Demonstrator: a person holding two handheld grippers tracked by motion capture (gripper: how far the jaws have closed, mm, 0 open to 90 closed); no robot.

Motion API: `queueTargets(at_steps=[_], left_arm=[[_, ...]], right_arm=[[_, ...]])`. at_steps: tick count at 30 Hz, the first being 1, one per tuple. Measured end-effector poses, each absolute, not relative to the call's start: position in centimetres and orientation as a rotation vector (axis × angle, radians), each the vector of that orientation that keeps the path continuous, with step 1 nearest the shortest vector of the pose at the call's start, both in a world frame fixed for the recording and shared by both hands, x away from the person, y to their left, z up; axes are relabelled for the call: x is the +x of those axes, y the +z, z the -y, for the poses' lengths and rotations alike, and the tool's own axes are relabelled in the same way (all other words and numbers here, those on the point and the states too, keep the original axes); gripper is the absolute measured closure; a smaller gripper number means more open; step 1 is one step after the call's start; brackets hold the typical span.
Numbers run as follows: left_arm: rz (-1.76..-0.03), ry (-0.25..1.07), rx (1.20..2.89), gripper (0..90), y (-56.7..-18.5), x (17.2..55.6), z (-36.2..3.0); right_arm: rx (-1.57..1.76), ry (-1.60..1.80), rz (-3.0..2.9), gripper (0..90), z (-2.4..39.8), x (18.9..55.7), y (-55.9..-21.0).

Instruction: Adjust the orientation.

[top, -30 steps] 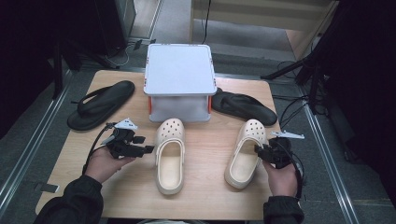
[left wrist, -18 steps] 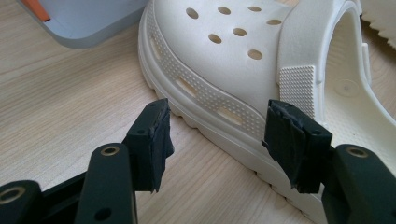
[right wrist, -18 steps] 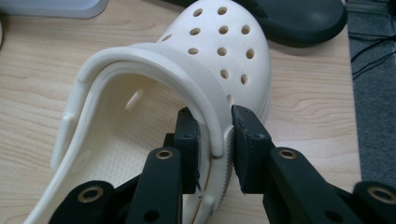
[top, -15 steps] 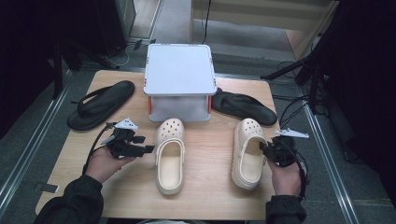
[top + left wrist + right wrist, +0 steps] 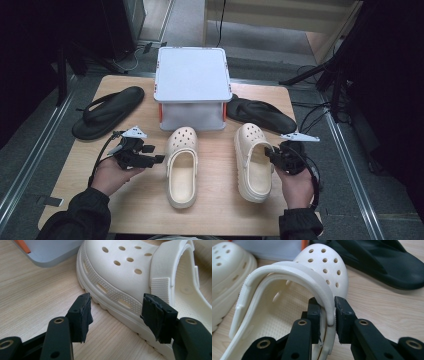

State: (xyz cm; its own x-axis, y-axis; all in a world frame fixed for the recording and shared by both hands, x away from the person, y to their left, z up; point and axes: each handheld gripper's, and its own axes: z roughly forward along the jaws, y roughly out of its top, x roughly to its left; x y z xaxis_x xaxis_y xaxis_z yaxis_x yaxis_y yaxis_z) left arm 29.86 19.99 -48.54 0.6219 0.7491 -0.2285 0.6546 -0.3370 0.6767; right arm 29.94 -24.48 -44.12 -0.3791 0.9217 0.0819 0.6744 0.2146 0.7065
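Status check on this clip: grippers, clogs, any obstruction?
Right gripper clamped on right clog rim. Left gripper open beside left clog. Nothing in the way.

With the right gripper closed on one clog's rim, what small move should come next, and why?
Probably bring the left gripper forward and close it on the left cream clog. Its jaws stand open just short of that clog's sole edge, while the right gripper already pinches the rim and strap of the right cream clog, so the pair would then be held.

Wooden table (image 5: 220, 210) on grey floor (image 5: 30, 155) — dark surroundings, cables (image 5: 310, 107)
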Motion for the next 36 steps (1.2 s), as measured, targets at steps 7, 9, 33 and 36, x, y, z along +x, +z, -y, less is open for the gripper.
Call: queueTargets(at_steps=[7,9,33,36], left_arm=[[-1.104,0.16,2.083,40.9,-48.5,29.6,-20.2],[-1.11,0.162,2.077,41.0,-48.5,29.6,-20.3],[-1.107,0.159,2.076,40.7,-48.8,28.5,-20.2],[-1.109,0.162,2.072,40.7,-48.8,28.5,-20.4]], right_arm=[[1.418,0.967,-2.199,76.9,22.5,30.3,-43.8],[1.387,0.974,-2.229,76.9,21.5,30.6,-43.8],[1.226,0.939,-2.398,76.5,15.7,32.2,-45.4],[1.209,0.925,-2.414,76.3,15.2,32.1,-45.8]])
